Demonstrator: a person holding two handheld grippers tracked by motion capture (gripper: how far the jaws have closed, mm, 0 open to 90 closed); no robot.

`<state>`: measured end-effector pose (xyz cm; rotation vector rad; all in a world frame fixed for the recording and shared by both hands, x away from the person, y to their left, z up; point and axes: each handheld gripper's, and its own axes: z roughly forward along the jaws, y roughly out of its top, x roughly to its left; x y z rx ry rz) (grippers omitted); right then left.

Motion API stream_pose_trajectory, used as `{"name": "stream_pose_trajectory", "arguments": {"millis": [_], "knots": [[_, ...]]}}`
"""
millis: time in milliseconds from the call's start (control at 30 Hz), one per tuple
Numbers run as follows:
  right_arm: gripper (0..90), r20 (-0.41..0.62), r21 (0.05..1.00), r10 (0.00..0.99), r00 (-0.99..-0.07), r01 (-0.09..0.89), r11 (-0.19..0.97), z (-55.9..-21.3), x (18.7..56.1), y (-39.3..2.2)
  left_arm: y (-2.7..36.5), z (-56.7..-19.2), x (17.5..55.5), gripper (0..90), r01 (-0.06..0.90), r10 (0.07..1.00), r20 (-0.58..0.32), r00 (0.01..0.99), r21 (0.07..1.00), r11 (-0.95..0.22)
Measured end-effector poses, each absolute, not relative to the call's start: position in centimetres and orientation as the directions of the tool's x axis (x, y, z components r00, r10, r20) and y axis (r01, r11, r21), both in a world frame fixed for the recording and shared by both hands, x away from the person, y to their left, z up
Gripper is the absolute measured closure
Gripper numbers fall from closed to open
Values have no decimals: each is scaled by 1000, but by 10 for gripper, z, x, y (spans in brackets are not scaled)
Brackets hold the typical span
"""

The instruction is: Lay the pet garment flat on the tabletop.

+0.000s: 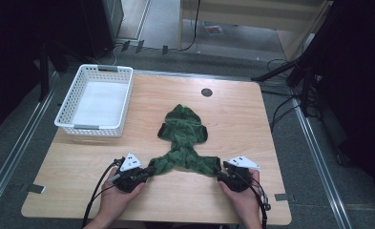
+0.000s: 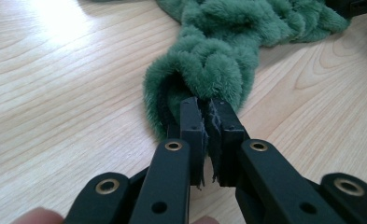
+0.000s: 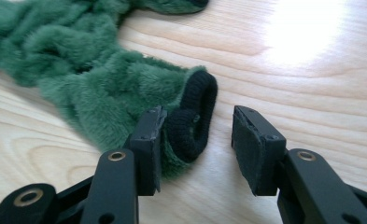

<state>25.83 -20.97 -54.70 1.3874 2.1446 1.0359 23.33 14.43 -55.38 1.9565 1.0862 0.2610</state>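
Note:
A fluffy green garment (image 1: 184, 134) with black cuffs lies bunched on the wooden table (image 1: 233, 119), its two sleeves spread toward the near edge. My left gripper (image 1: 149, 171) is shut on the end of the left sleeve (image 2: 204, 74), the jaws pressed together on its edge (image 2: 205, 135). My right gripper (image 1: 222, 172) is open at the end of the right sleeve; the black cuff (image 3: 195, 116) sits between the jaws, against the left jaw, with a gap to the right one (image 3: 197, 140).
A white plastic basket (image 1: 97, 99) stands at the table's far left. A round black grommet (image 1: 206, 92) is set in the table's far middle. Cables and stands lie on the floor beyond the right edge.

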Motion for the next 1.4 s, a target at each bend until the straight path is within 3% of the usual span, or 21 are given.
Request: {"name": "stream_pose_trajectory", "arguments": {"millis": [200,400,567,733,800,900,1400], "knots": [[548,50,761,895,-444,597,254,-548,256,-208,150,-554,233,825,600,777,-231,586,768,-224],[451,59,805,874,-482,540,244,-544,249,-209,158,-550,226,522,544,771,-235,592,823,-167],[320,50,822,887,-459,523,224,-538,247,-214,173,-541,218,296,503,814,-188,550,852,-143],[127,49,832,915,-401,523,185,-531,246,-225,201,-532,216,139,499,837,-217,502,864,-76],[115,45,838,922,-384,517,174,-530,244,-231,215,-531,216,109,495,853,-216,474,867,-56],[14,31,846,931,-364,505,169,-528,241,-239,236,-530,214,0,489,861,-216,461,871,-43],[0,55,861,951,-304,497,109,-527,228,-278,329,-536,200,0,509,943,-224,246,858,71]]}}
